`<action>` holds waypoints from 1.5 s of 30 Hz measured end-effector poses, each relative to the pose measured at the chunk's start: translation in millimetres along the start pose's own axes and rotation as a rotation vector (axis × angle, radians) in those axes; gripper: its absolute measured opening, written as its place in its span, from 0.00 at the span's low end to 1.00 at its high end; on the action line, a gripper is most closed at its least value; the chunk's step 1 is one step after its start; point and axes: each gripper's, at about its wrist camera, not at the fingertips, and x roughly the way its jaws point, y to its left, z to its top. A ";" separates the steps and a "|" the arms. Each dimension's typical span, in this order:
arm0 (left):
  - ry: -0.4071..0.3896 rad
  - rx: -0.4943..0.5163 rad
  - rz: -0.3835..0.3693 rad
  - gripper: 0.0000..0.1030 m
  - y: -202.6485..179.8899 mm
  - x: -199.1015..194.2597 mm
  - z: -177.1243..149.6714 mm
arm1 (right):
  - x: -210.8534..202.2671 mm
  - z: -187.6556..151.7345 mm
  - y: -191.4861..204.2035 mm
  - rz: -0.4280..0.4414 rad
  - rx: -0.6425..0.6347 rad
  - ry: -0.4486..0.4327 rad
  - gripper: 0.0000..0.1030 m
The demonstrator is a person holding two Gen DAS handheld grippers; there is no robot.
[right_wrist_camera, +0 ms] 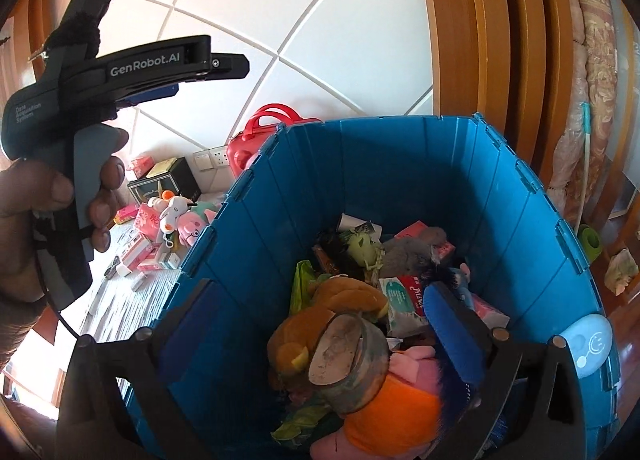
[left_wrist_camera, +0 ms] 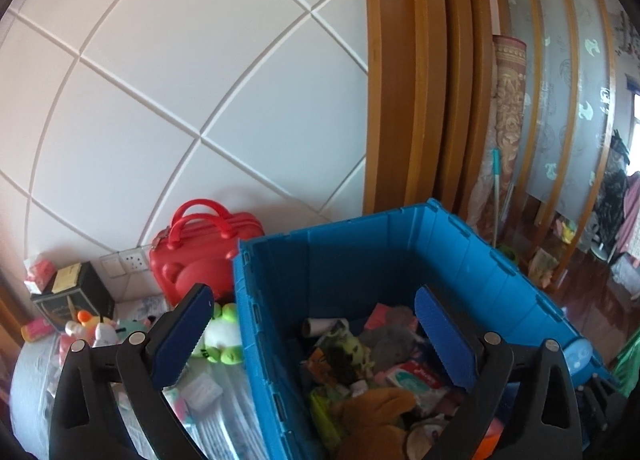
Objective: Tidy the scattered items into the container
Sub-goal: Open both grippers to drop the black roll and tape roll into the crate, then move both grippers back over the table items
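we've got both grippers over the blue crate, which is already piled with plush toys and packets. left gripper jaws spread wide, empty, straddling the crate's left wall. right gripper also wide open, nothing held, above a roll of tape. more toys lie scattered left of the crate.

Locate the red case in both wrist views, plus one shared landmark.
Left wrist: red case sits left of centre, against the tiled wall, just left of the blue bin.
Right wrist: red case is upper centre-left, partly hidden behind the bin's far-left corner.
Shared landmark: the wall socket just left of the case.
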 end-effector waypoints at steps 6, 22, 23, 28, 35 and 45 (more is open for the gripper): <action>0.036 -0.048 0.056 0.99 33.5 -12.6 -26.9 | 2.2 -0.2 18.1 0.041 -0.034 0.000 1.00; 0.108 -0.202 0.253 0.99 196.4 -81.4 -125.8 | 22.2 4.2 150.7 0.192 -0.181 -0.027 1.00; 0.112 -0.214 0.262 0.99 210.7 -86.0 -133.6 | 24.6 4.6 162.7 0.196 -0.191 -0.028 1.00; 0.158 -0.249 0.296 0.99 284.0 -96.5 -177.0 | 42.6 1.0 222.7 0.205 -0.216 -0.028 1.00; 0.234 -0.213 0.274 0.99 366.0 -89.6 -237.6 | 99.9 -16.3 294.7 0.134 -0.195 0.042 1.00; 0.319 -0.168 0.242 0.99 456.5 -26.3 -328.3 | 228.4 -48.0 335.9 -0.002 -0.160 0.148 1.00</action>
